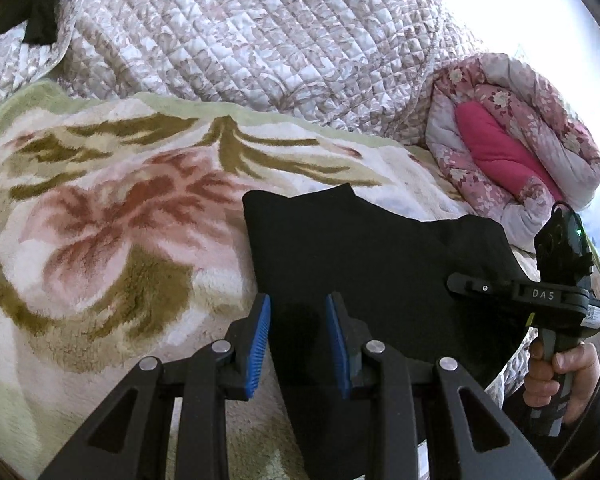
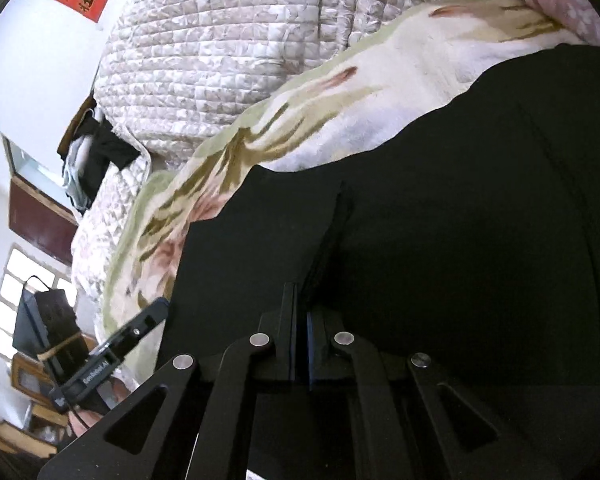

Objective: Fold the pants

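Observation:
The black pants (image 1: 364,256) lie in a folded stack on a floral fleece blanket (image 1: 100,208). My left gripper (image 1: 298,308) is open, its blue pads (image 1: 260,320) apart just above the near edge of the pants, nothing between them. My right gripper (image 1: 460,284) shows at the right, lying across the pants' right side. In the right wrist view the pants (image 2: 440,220) fill the frame and my right gripper (image 2: 302,300) is shut, pinching a raised fold of the black fabric. The left gripper (image 2: 156,310) shows at the lower left of that view.
A quilted grey-white duvet (image 1: 240,32) is heaped behind the blanket. A rolled pink floral quilt (image 1: 512,140) lies at the right. A dark garment (image 2: 96,152) sits on the far quilt. A hand (image 1: 560,376) holds the right gripper's handle.

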